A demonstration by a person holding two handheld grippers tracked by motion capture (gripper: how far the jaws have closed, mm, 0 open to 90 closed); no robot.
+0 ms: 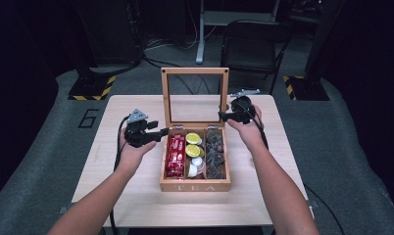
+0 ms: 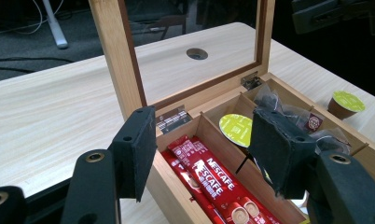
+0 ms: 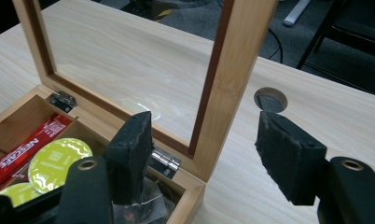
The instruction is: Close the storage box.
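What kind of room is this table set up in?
Probably a lab or workshop: a lone wooden table on grey carpet, hazard-striped stand bases, loose floor cables and a black chair behind.

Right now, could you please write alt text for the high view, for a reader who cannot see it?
A wooden tea box stands on a light table with its glass lid upright. A person's left claw and right claw, both open, hover beside it. Inside are red sachets, green-topped capsules and dark packets.
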